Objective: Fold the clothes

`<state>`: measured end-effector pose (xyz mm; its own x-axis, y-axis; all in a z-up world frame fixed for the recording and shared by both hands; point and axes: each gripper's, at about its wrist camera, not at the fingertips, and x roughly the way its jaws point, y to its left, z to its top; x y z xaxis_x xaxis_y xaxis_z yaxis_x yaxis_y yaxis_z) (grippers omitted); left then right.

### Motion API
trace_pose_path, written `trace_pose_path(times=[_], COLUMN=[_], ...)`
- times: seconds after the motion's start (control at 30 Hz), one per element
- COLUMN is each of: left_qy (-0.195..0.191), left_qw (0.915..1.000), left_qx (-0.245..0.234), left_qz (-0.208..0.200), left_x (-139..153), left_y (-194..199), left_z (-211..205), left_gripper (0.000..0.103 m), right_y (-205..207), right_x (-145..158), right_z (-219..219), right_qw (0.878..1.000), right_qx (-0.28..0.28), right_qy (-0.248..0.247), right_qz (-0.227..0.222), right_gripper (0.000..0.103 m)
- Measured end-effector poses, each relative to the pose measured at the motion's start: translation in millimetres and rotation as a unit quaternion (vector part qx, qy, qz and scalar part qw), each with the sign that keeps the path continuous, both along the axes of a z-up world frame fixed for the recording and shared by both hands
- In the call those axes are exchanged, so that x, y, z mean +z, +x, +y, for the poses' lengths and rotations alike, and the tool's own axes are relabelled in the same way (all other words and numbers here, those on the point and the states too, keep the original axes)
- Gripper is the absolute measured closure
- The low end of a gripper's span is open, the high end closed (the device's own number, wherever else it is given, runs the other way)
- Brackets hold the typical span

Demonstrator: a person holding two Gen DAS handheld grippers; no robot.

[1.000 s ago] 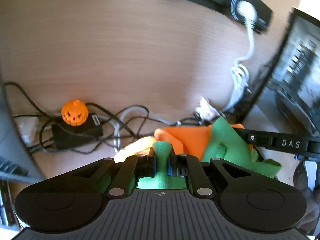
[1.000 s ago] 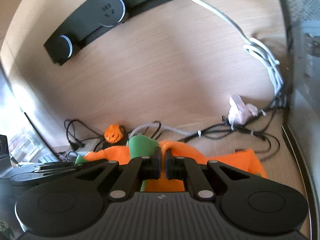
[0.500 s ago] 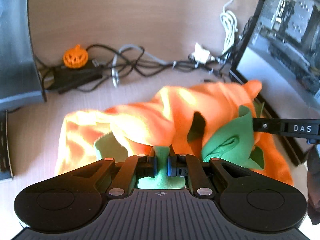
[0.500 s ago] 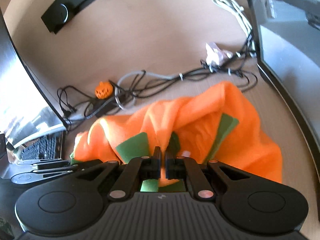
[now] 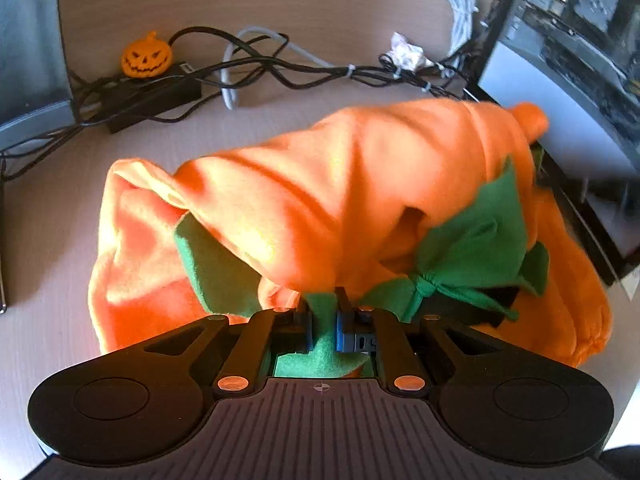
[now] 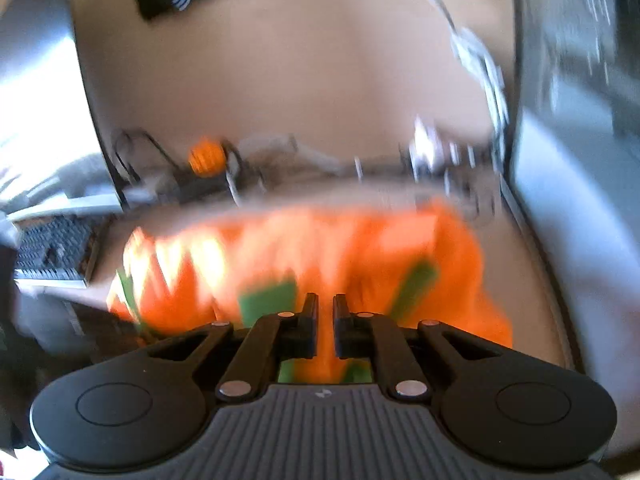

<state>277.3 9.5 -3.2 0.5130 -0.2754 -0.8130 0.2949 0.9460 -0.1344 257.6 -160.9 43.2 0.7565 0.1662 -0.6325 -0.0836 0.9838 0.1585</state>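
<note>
Wood-grain bench (image 5: 48, 216) carries an orange garment (image 5: 360, 184). Left gripper (image 5: 324, 320) jaws pinch its green trim (image 5: 322, 344). Right gripper (image 6: 325, 320) jaws have just been opening, slightly parted over blurred orange cloth.

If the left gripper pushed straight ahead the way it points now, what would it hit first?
Most likely the orange garment itself. The left gripper is shut on a green felt piece of it, and the orange bulk is heaped directly in front of the fingertips. The desk lies underneath; depth behind the heap is unclear.
</note>
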Motion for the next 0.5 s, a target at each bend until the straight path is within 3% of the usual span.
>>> trace_pose_path(times=[0.07, 0.13, 0.23, 0.33, 0.4, 0.5], left_qy=[0.001, -0.004, -0.022, -0.059, -0.080, -0.089], left_qw=[1.0000, 1.0000, 0.9998, 0.9980, 0.9957, 0.9942], left_qx=[-0.003, -0.002, 0.000, 0.002, 0.008, 0.024], left_qz=[-0.002, 0.001, 0.002, -0.024, -0.046, -0.057], left_x=[-0.7, 1.1, 14.9, 45.4, 62.8, 64.3], left_y=[-2.3, -2.6, -3.5, -7.2, -4.7, 13.0], left_z=[-0.9, 0.5, 7.2, 20.3, 27.9, 28.4], left_gripper=[0.091, 0.091, 0.085, 0.078, 0.071, 0.065], right_y=[16.6, 34.3, 56.0, 46.3, 35.7, 20.3], right_x=[2.5, -0.1, -30.7, -52.9, -65.6, -77.3], right_z=[6.7, 12.4, 17.5, 20.2, 22.3, 29.1], right_qw=[1.000, 1.000, 1.000, 0.999, 0.998, 0.998], right_qx=[0.000, 0.000, -0.012, -0.008, -0.002, 0.008], right_qy=[0.001, 0.003, -0.004, -0.012, -0.022, -0.053], right_qz=[-0.016, -0.022, 0.026, 0.047, 0.054, 0.038], right_gripper=[0.063, 0.053, 0.053, 0.050, 0.049, 0.048])
